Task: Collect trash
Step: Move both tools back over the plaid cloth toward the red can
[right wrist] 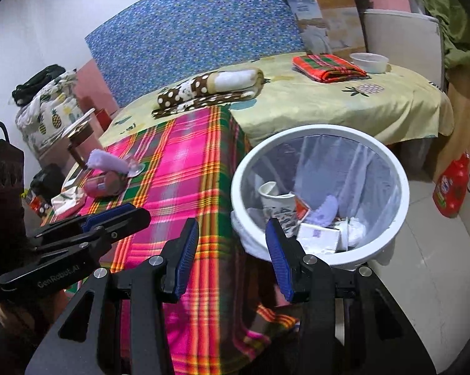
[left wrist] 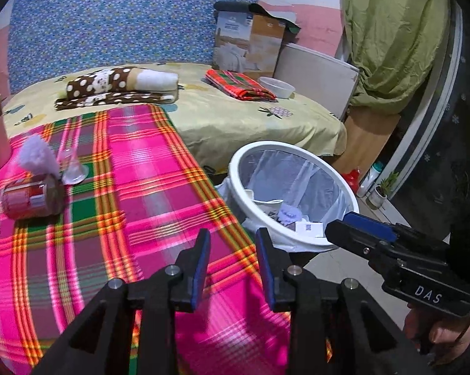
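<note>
A white bin [left wrist: 292, 192] with a clear liner stands beside the table covered in pink plaid cloth [left wrist: 134, 206]; it also shows in the right wrist view [right wrist: 319, 193]. Inside lie a paper cup [right wrist: 277, 204], a small white box [right wrist: 317, 234] and a lilac wad [right wrist: 324, 209]. On the cloth's far left lie a red can on its side [left wrist: 31, 200], a lilac tissue wad [left wrist: 36, 156] and a clear plastic cup [left wrist: 73, 168]. My left gripper [left wrist: 233, 268] is open and empty over the cloth's near edge. My right gripper [right wrist: 235, 253] is open and empty beside the bin's near rim.
A bed with a yellow sheet [left wrist: 235, 115] lies behind the table, holding folded blankets [left wrist: 119, 89], a red plaid cloth [left wrist: 239, 84] and a white bowl [left wrist: 277, 87]. A cardboard box [left wrist: 247, 43] stands at its back. A red bottle [right wrist: 450, 184] stands on the floor right.
</note>
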Motion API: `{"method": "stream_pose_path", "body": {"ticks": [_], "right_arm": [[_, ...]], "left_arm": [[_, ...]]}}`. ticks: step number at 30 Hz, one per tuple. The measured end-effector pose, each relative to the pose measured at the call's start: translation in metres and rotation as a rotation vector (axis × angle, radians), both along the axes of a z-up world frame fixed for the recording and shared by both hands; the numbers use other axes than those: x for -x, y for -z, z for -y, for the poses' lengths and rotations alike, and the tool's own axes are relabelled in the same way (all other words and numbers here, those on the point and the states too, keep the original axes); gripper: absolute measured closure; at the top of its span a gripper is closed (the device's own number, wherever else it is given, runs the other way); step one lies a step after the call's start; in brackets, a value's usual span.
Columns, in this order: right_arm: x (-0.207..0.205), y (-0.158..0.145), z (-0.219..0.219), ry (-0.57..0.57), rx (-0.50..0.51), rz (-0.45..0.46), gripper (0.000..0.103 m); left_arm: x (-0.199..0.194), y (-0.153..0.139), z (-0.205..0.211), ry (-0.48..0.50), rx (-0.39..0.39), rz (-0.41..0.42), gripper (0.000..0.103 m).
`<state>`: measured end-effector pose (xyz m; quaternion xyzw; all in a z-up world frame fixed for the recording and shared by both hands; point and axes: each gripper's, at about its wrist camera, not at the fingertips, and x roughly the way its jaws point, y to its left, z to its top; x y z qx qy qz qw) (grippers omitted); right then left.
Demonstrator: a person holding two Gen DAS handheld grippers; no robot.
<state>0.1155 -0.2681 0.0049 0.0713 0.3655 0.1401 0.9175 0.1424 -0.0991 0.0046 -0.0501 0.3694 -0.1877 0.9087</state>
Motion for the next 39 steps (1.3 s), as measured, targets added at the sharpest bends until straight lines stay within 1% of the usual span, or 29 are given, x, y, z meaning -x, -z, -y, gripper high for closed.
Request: {"method": "stream_pose_path", "body": {"ticks": [2, 5, 14, 20, 31, 35, 39], "right_arm": [[0.001, 0.0, -0.004, -0.011, 0.002, 0.003, 0.056], [0.004, -0.001, -0.012, -0.024, 0.009, 0.011, 0.056], [0.017, 0.001, -0.033, -0.075, 0.009, 0.019, 0.056], [0.018, 0.001, -0.045, -0.109, 0.01, 0.016, 0.056], [0.023, -0.001, -0.07, -0.168, 0.046, 0.049, 0.056], [0.023, 0.002, -0.081, -0.191, 0.07, 0.043, 0.056], [0.02, 0.005, -0.088, -0.224, 0.062, 0.016, 0.056]], "left_arm": [[0.004, 0.0, -0.007, -0.015, 0.003, 0.002, 0.07], [0.011, -0.001, -0.014, -0.033, -0.001, 0.012, 0.064], [0.026, 0.002, -0.039, -0.088, -0.011, 0.011, 0.063], [0.033, 0.003, -0.05, -0.128, -0.03, 0.016, 0.063], [0.043, 0.007, -0.075, -0.174, -0.043, 0.022, 0.063], [0.045, 0.009, -0.087, -0.204, -0.048, 0.018, 0.063], [0.046, 0.011, -0.098, -0.231, -0.055, 0.013, 0.063]]}}
